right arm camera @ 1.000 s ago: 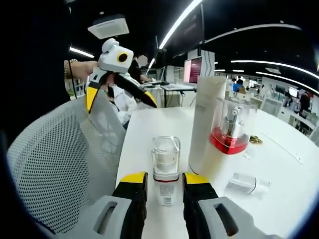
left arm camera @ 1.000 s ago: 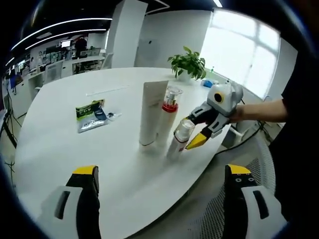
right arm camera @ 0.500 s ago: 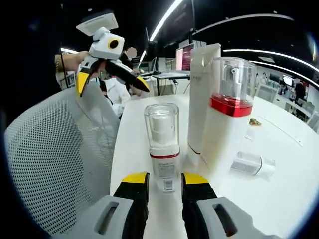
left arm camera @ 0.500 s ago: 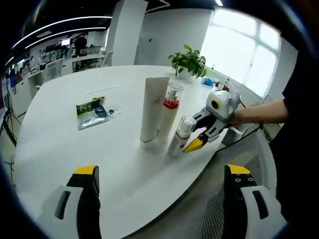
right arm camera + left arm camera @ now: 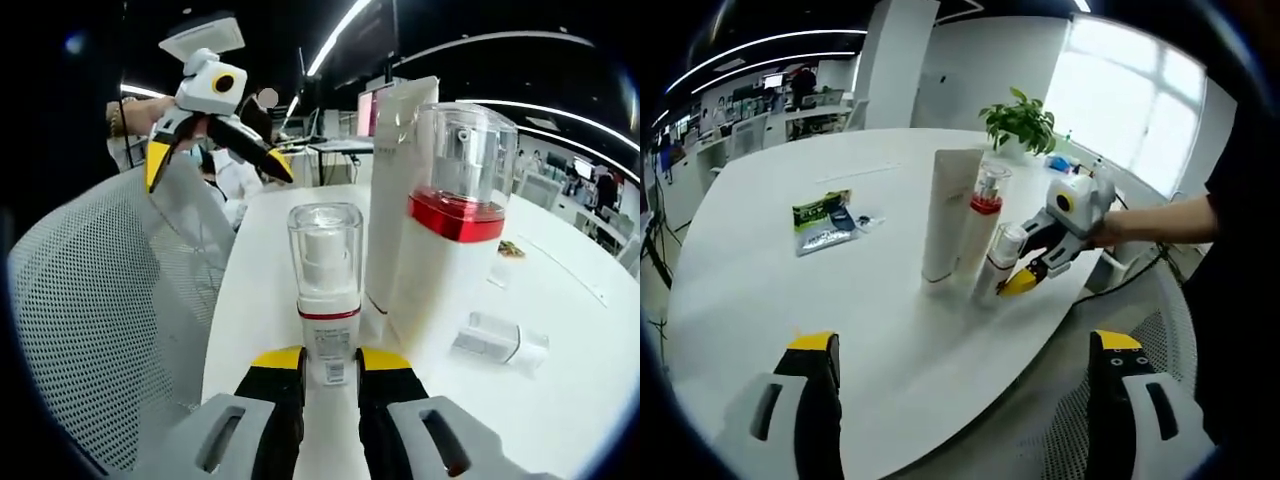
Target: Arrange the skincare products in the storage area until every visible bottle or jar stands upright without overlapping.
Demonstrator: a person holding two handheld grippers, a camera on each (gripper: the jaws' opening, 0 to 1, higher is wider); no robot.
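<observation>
On a white bench [image 5: 760, 290], the right gripper [image 5: 329, 360] pinches a small clear-capped bottle [image 5: 324, 290] upright beside a red-collared pump bottle [image 5: 445, 240] and white tube [image 5: 946, 215]. The left gripper [image 5: 960, 350] hangs with jaws spread wide.

small bottle [image 5: 325, 300]: foot hid between right gripper [image 5: 330, 362] jaws, label print too small to read | tube [image 5: 392, 190]: mostly hid behind pump bottle [image 5: 447, 230] | packet [image 5: 823, 222] near table [image 5: 750, 280] far edge: print too small to read | left gripper [image 5: 965, 360]: jaws cut off at bottom
</observation>
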